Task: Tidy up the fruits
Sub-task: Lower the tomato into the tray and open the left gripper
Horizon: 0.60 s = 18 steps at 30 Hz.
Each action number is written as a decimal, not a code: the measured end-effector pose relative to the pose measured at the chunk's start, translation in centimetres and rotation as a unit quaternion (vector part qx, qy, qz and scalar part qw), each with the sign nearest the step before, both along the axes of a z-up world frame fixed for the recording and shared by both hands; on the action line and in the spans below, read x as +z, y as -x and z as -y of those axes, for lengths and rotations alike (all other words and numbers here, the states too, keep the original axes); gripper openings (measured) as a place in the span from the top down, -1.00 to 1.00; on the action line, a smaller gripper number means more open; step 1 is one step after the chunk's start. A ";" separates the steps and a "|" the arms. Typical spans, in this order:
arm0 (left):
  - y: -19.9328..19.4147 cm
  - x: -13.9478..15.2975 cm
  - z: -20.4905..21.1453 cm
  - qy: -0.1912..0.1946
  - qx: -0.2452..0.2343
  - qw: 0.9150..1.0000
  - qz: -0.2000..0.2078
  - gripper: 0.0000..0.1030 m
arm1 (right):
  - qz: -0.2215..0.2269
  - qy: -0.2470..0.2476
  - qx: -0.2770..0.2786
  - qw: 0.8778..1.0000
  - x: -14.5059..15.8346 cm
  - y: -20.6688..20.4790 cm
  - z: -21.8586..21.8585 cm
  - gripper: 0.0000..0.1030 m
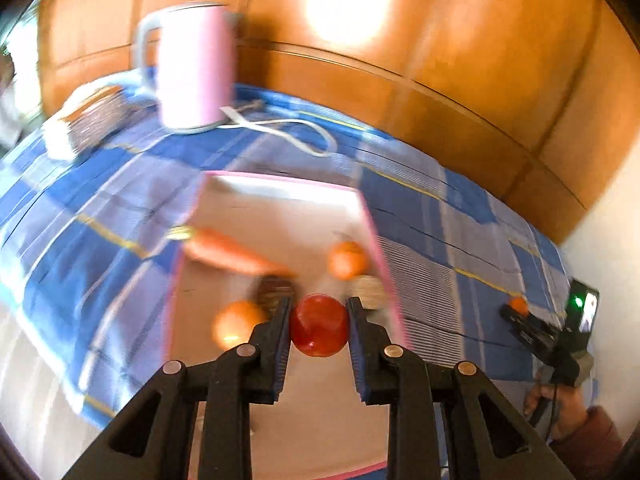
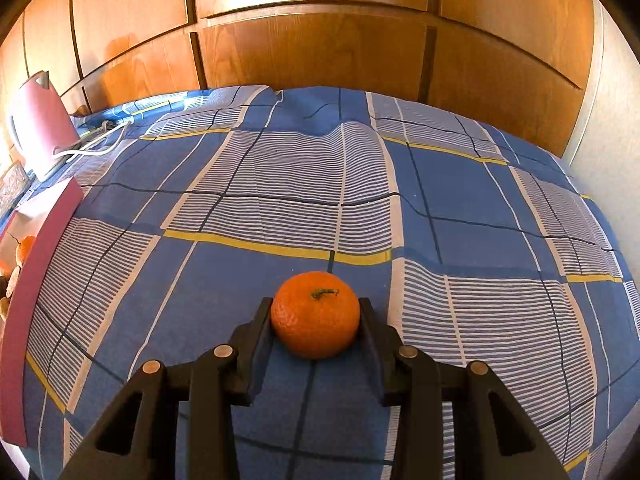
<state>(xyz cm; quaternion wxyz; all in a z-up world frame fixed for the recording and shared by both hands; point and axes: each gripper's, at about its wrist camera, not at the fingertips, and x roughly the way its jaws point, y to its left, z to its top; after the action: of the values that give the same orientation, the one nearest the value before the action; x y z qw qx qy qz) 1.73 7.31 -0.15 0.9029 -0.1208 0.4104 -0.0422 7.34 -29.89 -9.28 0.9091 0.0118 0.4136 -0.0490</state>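
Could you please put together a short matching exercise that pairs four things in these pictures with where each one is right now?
Things:
1. red fruit
2. mandarin
3. carrot
4. pink kettle

Places:
A. lying in the pink-rimmed box
B. between the right gripper's fingers
C. standing on the checked cloth by the wooden panels
D. between the left gripper's fingers

Pairs: 1-D, 2-B, 3-A, 4-C
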 end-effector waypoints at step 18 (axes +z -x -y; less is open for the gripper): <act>-2.0 -3.8 0.7 0.008 0.010 0.999 -0.049 0.28 | 0.001 -0.001 0.000 1.000 0.0 0.1 0.0 0.22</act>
<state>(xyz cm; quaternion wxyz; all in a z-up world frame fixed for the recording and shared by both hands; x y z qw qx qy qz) 3.77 6.62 -3.99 0.8811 -0.1342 0.4525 -0.0301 7.27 -29.88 -9.31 0.9094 0.0132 0.4129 -0.0486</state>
